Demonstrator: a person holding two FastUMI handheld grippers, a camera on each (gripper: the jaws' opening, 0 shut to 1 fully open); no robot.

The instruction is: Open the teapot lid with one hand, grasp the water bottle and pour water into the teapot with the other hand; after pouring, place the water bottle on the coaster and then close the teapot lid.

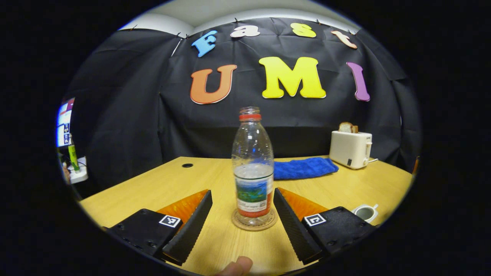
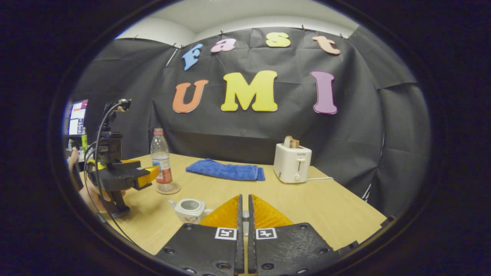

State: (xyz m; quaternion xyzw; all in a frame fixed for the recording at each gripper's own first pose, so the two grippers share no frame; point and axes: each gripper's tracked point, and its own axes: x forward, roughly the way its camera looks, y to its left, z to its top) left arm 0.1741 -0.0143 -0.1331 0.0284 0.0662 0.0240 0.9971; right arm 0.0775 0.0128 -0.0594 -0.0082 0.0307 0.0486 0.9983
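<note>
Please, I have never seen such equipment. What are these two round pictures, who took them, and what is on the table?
A person holds a two-finger tool in each hand, and a camera rides on each. The left gripper view looks along the left tool, open around a water bottle standing on a coaster, without touching it. The right gripper view looks along the right tool, fingers closed; whether they pinch anything, I cannot tell. The table holds a lidless teapot, blue towel and toaster.
</note>
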